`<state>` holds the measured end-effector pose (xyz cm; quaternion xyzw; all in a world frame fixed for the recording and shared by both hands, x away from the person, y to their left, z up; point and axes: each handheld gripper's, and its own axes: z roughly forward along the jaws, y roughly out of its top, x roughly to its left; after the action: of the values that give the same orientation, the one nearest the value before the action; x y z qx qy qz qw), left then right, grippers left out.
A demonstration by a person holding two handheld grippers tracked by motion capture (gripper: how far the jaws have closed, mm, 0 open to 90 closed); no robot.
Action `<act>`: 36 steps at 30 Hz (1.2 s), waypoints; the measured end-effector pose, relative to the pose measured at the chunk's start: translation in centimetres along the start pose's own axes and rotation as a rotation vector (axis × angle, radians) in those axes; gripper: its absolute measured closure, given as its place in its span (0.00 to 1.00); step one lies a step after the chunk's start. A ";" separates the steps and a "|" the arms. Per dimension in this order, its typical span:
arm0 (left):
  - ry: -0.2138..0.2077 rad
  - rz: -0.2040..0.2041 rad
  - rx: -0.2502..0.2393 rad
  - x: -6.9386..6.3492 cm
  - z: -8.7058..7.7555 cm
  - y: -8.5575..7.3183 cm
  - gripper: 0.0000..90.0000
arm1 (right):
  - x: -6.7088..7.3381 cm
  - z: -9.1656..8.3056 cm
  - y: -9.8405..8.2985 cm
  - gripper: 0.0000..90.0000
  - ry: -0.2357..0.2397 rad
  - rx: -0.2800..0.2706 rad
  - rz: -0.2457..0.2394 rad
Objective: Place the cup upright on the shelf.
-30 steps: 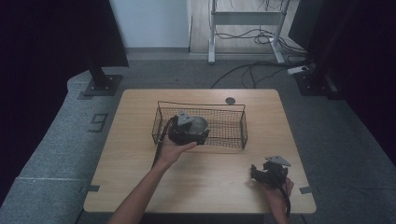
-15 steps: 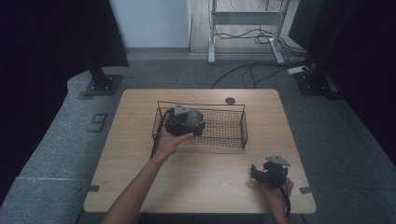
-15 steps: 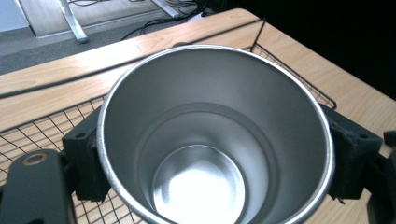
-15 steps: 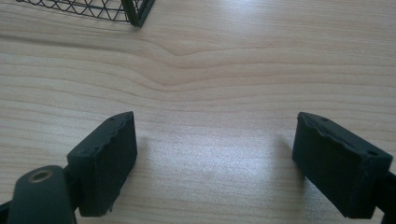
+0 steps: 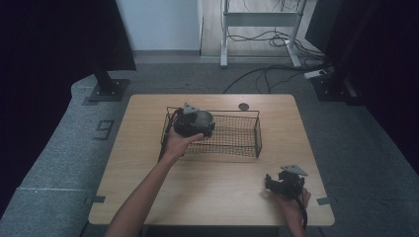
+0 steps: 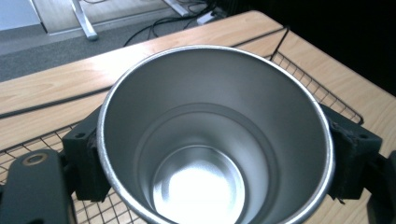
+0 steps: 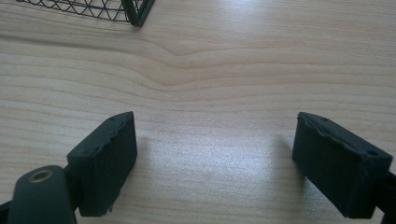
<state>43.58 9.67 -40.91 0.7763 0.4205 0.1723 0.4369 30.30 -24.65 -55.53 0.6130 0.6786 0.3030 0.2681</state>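
A shiny steel cup (image 6: 212, 140), its mouth facing the camera, sits clamped between the black jaws of my left gripper (image 6: 212, 158). In the high view that left gripper (image 5: 200, 123) hangs over the left end of a black wire basket (image 5: 244, 134), with the cup (image 5: 202, 119) partly hidden by it. My right gripper (image 5: 276, 183) rests low near the table's front right corner. In the right gripper view its jaws stand wide apart over bare wood, right gripper (image 7: 212, 163) open with nothing between them.
The light wooden table (image 5: 217, 197) has a dark round disc (image 5: 243, 106) behind the basket. A corner of the basket (image 7: 133, 14) lies ahead of the right gripper. Grey floor, cables and a metal stand lie beyond the table's far edge.
My left gripper has carried the cup forward and slightly up over the basket's left end. The right gripper has stayed where it was.
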 end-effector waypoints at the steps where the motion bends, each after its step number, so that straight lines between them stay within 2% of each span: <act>1: -0.001 -0.005 0.003 0.1 0.1 0.0 0.17 | 0.0 0.0 0.0 0.15 0.000 0.000 0.000; 10: 0.044 -0.001 0.024 0.9 1.5 -0.3 0.17 | 0.0 0.0 0.0 0.15 0.000 0.000 0.001; 18: 0.044 -0.009 0.054 1.3 3.0 -1.3 0.17 | 0.0 0.0 0.0 0.15 0.000 0.000 0.000; 22: 0.037 -0.011 0.056 1.4 3.2 -1.5 0.17 | 0.0 0.0 0.0 0.15 0.000 0.000 0.001; 32: 0.049 -0.027 0.073 1.9 3.9 -2.0 0.17 | 0.0 0.0 0.0 0.15 0.000 0.000 0.000; 36: 0.049 -0.044 0.083 2.2 4.3 -2.3 0.17 | 0.0 0.0 0.0 0.15 0.000 0.000 0.000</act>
<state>46.43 9.81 -45.42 0.7798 0.4547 0.1641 0.3978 30.30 -24.65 -55.53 0.6131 0.6786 0.3030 0.2681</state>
